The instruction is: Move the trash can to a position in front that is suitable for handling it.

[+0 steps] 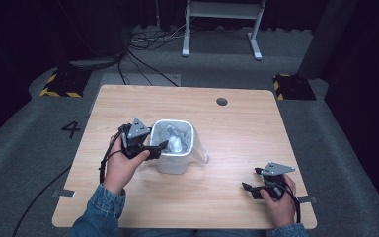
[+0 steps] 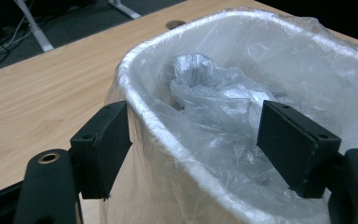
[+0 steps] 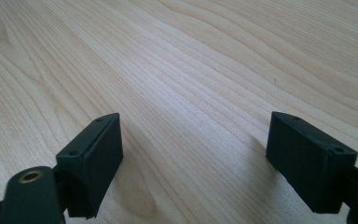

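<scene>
A small white plastic bin point(image 1: 174, 146) with a clear plastic bag liner point(image 2: 223, 107) stands near the middle of the light wooden desk point(image 1: 237, 123). The bag is folded over the rim and crumpled inside. The left gripper point(image 1: 154, 146) sits at the bin's near left edge. Its fingers point(image 2: 103, 147) are wide apart, one outside the wall and one over the inside, with the rim between them. It looks ready to pinch the rim and bag; next, the fingers must close there. The right gripper point(image 1: 250, 189) rests well apart on the desk, fingers point(image 3: 93, 161) wide and holding nothing. The left gripper view shows the straddled rim up close, while the high view shows some loose bag spread on the desk at the bin's right.
</scene>
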`<move>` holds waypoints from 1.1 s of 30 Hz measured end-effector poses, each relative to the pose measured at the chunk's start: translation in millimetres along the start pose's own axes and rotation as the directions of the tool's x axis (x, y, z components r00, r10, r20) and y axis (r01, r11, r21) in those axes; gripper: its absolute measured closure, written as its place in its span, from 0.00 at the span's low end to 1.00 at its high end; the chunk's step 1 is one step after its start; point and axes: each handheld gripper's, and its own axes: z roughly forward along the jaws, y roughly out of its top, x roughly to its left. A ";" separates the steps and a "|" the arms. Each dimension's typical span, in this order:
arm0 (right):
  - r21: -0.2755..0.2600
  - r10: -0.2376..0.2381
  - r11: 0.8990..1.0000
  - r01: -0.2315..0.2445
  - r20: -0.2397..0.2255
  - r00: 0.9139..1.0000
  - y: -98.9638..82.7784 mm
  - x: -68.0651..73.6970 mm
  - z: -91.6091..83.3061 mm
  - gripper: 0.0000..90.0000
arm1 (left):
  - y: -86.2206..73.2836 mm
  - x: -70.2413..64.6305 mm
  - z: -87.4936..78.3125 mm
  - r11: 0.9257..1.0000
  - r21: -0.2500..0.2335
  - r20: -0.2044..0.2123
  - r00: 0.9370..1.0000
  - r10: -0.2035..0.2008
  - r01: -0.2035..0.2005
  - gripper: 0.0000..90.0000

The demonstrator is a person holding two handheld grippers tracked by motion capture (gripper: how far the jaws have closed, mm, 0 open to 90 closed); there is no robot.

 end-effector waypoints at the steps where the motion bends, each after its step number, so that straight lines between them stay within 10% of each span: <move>1: 0.000 0.000 1.000 0.000 0.000 1.000 0.0 0.0 0.0 0.20 | 0.3 -3.9 0.5 1.000 0.000 0.009 1.000 0.004 -0.004 0.27; 33: 0.000 0.000 1.000 0.000 0.000 1.000 0.0 0.0 0.0 0.20 | 3.1 -90.5 5.5 0.997 -0.008 0.083 0.994 0.071 -0.071 0.18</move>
